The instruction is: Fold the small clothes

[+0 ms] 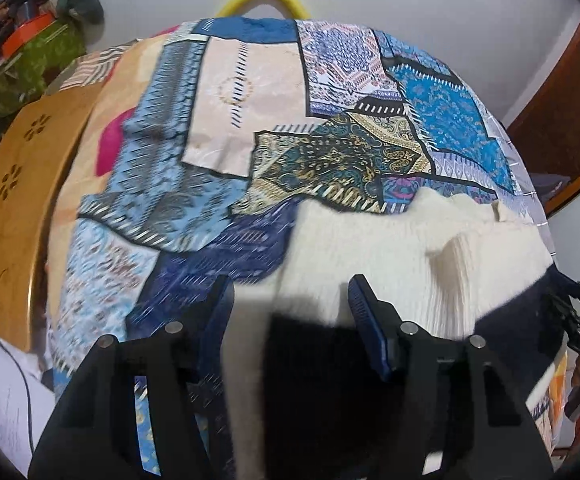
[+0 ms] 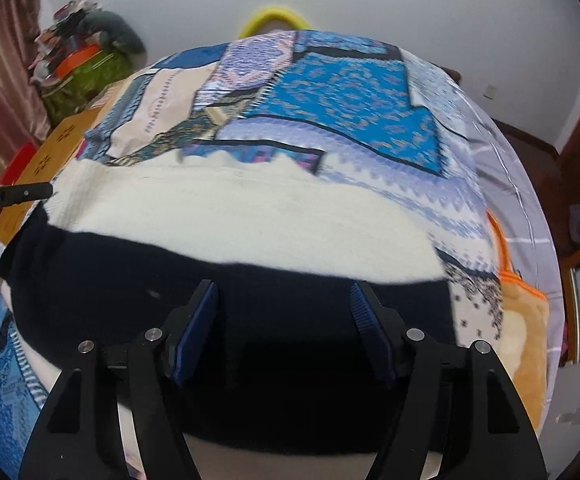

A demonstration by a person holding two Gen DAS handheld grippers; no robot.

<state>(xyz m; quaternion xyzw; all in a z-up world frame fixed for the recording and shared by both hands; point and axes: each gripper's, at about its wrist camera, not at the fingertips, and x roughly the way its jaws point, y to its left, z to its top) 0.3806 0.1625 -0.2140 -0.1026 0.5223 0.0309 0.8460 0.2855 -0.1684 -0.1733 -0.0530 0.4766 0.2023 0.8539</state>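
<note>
Both claws gape over the cream-and-black garment (image 2: 250,216) on the patchwork cloth (image 1: 218,128).

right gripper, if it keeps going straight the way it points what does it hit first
Most likely the dark navy garment: the open right gripper points straight onto it, with the cream garment just beyond. How close the fingertips are to the cloth is unclear.

The left black plastic two-finger gripper (image 1: 290,304) has ribbed dark-blue pads (image 1: 363,312) and round silver screws; the right black gripper (image 2: 284,308) looks identical.
</note>
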